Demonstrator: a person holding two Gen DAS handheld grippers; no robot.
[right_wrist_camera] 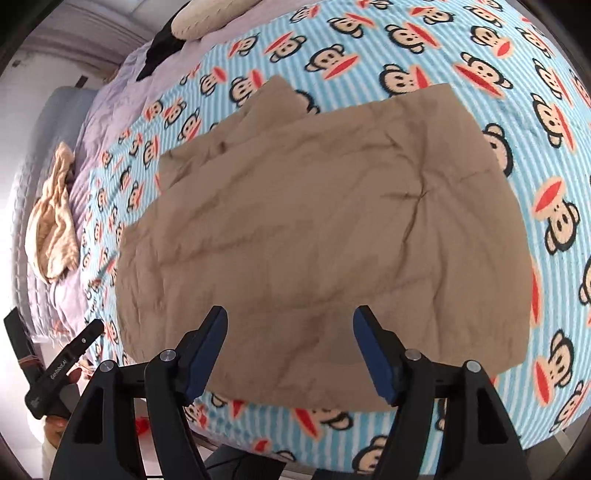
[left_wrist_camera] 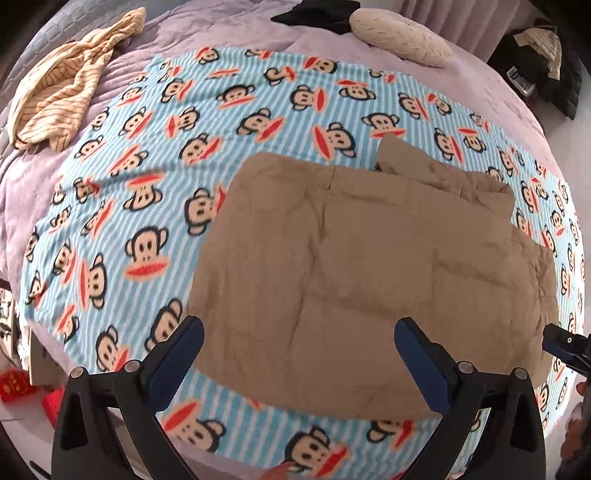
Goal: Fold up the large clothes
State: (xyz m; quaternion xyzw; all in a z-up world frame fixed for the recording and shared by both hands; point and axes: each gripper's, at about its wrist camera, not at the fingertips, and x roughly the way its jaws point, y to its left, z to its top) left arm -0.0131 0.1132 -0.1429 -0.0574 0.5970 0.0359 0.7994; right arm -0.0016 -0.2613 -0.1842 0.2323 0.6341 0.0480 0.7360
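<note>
While both grippers hung above the bed, the tan garment lay folded into a rough rectangle on the monkey blanket, with a narrower flap sticking out at its far edge. The left gripper was spread wide with nothing between its fingers, poised over the garment's near edge. The right gripper was likewise released and empty, its fingers apart above the near part of the same cloth. In the left view the right gripper's tip showed at the right border; in the right view the left gripper appeared at the lower left, off the blanket's edge.

The blanket covered a lilac bedspread. A striped beige garment lay crumpled near the far left corner, well apart from the tan one, and a pale cushion rested beside black cloth at the far side.
</note>
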